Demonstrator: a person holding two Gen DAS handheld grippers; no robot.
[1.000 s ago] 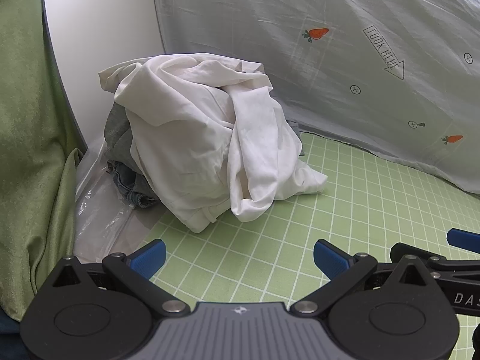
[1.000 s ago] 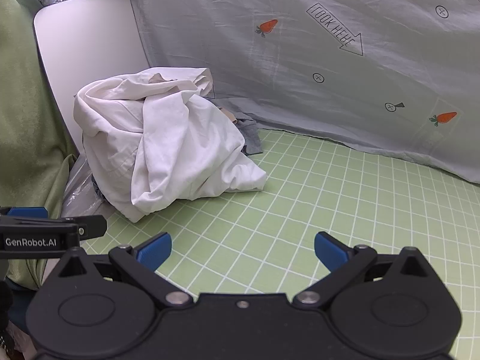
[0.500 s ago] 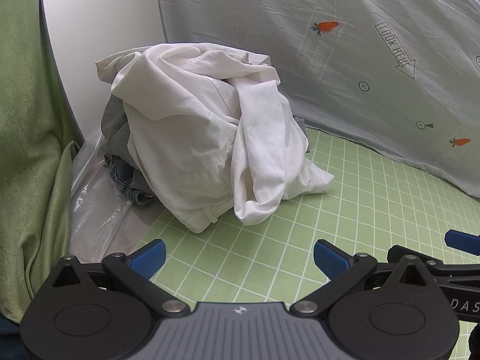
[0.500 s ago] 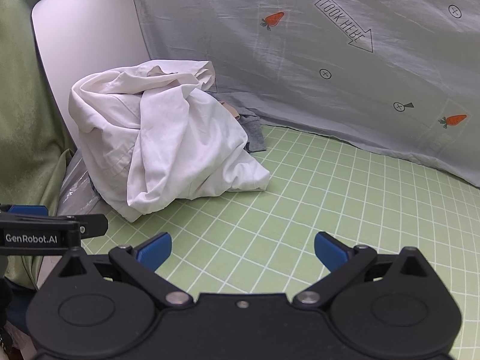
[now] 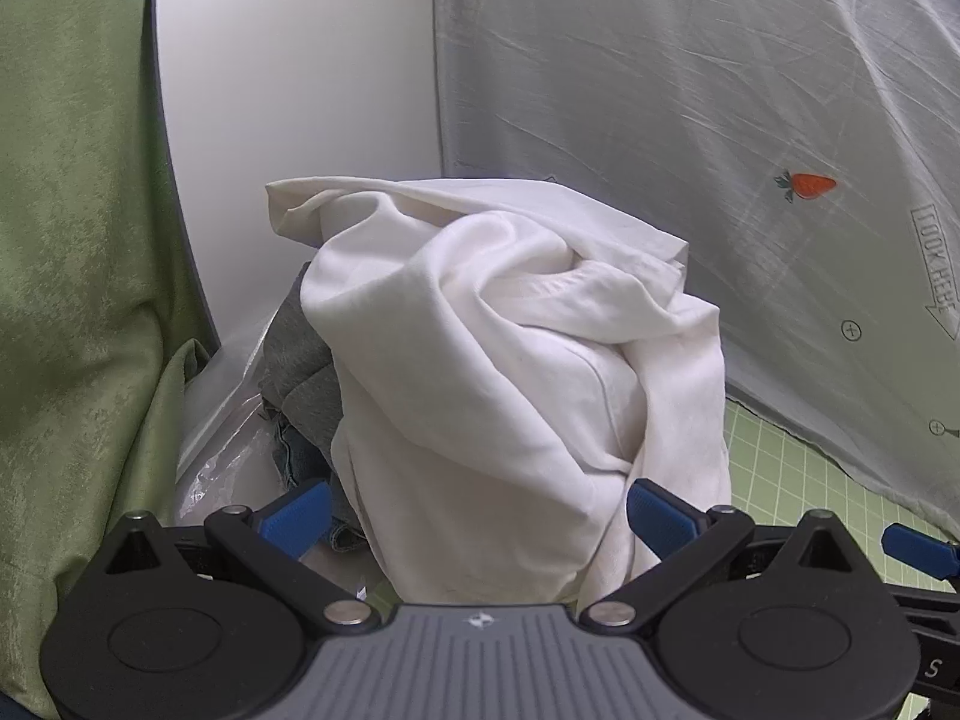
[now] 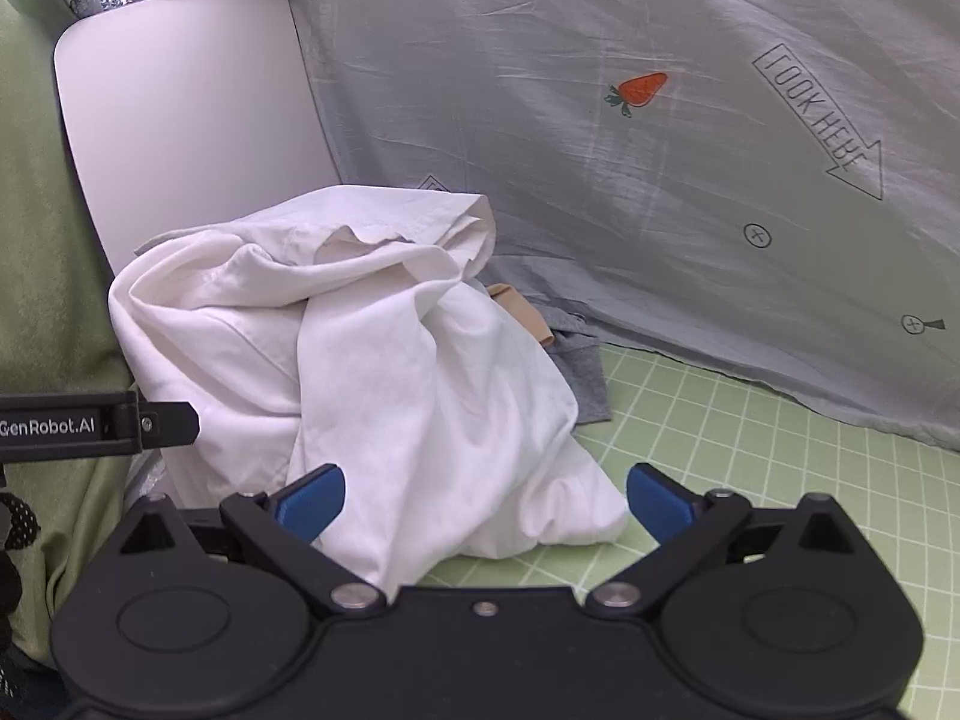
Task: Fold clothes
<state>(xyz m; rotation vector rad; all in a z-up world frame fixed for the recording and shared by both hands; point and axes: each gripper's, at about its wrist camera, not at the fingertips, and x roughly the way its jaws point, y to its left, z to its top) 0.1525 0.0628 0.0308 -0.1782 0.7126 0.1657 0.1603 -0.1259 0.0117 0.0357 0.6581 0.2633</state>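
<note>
A crumpled white garment [image 5: 492, 372] [image 6: 372, 372] tops a pile of clothes on the green grid mat [image 6: 780, 480]. Grey fabric [image 5: 300, 360] and denim [image 5: 294, 456] show under it on the left; a grey piece [image 6: 582, 372] and a tan piece [image 6: 522, 312] show behind it on the right. My left gripper [image 5: 477, 513] is open, its blue fingertips on either side of the white garment's lower front. My right gripper [image 6: 483, 498] is also open, its tips spanning the garment's bottom edge. The left gripper's arm [image 6: 90, 426] shows at the left edge of the right wrist view.
A grey sheet [image 6: 660, 180] printed with carrots hangs behind the mat. A white panel [image 5: 288, 120] stands at the back left, with green cloth [image 5: 72, 300] beside it. Clear plastic wrap [image 5: 222, 468] lies under the pile's left side.
Both grippers have moved forward to the clothes pile, which now fills the space between their open fingers. The pile itself has not moved.
</note>
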